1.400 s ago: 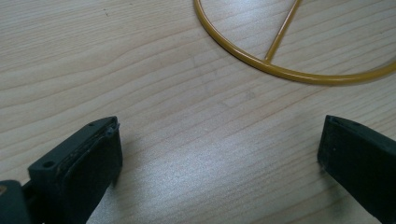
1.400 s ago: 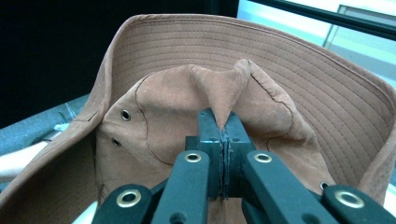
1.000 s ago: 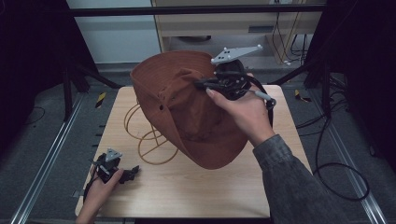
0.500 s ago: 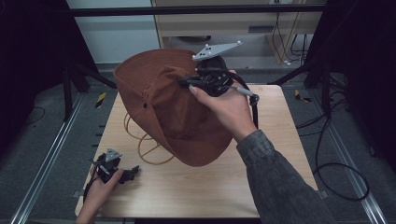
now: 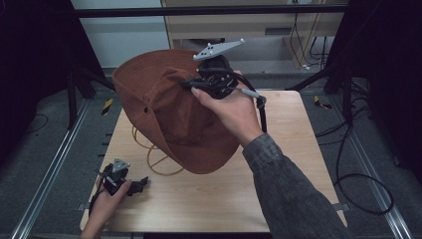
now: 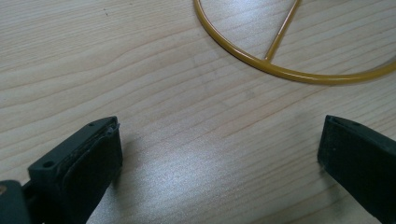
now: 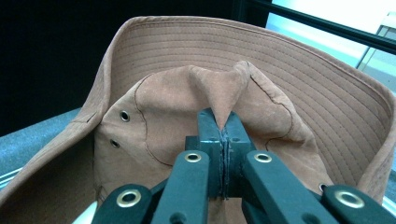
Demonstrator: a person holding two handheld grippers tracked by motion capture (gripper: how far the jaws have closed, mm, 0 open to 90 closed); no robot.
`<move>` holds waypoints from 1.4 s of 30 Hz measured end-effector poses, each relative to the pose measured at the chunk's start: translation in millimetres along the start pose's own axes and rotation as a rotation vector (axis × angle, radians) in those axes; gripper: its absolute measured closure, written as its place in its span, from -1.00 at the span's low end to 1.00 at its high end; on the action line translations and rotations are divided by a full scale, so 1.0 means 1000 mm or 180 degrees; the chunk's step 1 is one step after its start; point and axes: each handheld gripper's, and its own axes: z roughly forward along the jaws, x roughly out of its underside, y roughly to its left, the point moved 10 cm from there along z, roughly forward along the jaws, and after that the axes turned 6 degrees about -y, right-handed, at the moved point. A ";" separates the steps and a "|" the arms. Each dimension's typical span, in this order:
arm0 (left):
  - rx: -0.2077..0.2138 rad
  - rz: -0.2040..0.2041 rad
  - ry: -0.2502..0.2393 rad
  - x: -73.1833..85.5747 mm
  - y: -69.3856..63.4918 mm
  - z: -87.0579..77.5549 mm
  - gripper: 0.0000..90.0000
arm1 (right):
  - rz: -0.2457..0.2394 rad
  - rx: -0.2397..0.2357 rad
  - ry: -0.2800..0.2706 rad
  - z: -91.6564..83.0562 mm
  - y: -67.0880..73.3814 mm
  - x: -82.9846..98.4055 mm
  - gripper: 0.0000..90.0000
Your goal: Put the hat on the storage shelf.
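Hat [image 5: 174,112] shifted left, R gripper [image 7: 224,133] fingers pinching crown; L gripper [image 6: 219,154] fingers spread near yellow hoop [image 6: 280,70] on table [image 5: 298,149].

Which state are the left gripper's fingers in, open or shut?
Open. In the left gripper view its two black fingers stand wide apart over bare table, nothing between them; the yellow cord lies beyond.

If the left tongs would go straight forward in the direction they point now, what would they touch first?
Probably the bare wooden table, since the open left tongs point down at it. The yellow cord lies farther ahead; depth is unclear.
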 end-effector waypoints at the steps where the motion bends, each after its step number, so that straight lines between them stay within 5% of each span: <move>1: 0.0001 0.0001 0.0001 0.000 0.000 0.000 -1.00 | -0.0002 -0.0006 -0.0004 0.001 0.001 0.000 0.99; 42: 0.0007 -0.0005 0.0007 0.000 0.000 0.000 -1.00 | -0.0035 -0.0162 0.0198 0.046 0.013 0.001 0.98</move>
